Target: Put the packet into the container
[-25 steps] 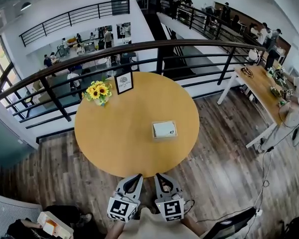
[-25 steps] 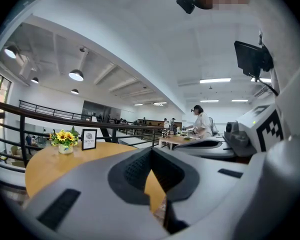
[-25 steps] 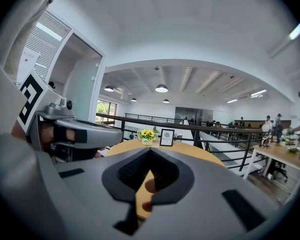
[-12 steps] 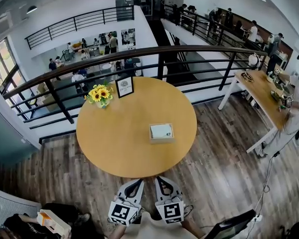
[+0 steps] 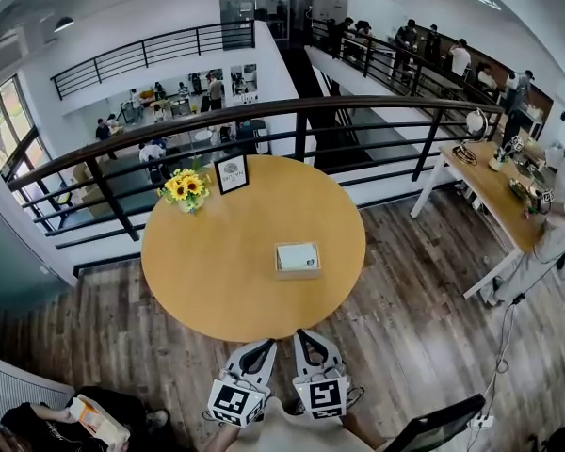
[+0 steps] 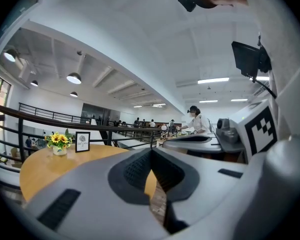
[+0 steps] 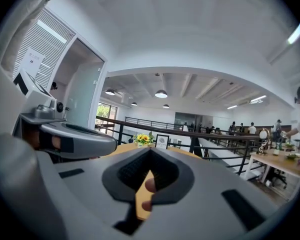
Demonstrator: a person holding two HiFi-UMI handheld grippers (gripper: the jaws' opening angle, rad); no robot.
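A shallow tan container (image 5: 297, 271) sits right of centre on the round wooden table (image 5: 207, 271). A flat white packet (image 5: 297, 256) lies inside it. Both grippers hang low near my body, off the table's near edge and well short of the container. In the head view the left gripper (image 5: 264, 347) and the right gripper (image 5: 303, 337) are shut with nothing in them. The left gripper (image 6: 151, 152) shows its jaws meeting in the left gripper view. In the right gripper view the right gripper (image 7: 150, 152) is likewise shut and empty. The container is hidden in both gripper views.
A vase of sunflowers (image 5: 186, 187) and a framed sign (image 5: 232, 173) stand at the table's far edge, before a dark railing (image 5: 301, 106). A long side table (image 5: 494, 191) with a person stands at the right. A seated person (image 5: 75, 420) is at the lower left.
The view has shifted, so the table and container sit slightly further left and lower in the picture. Both grippers stay shut by my body, a little lower in the frame.
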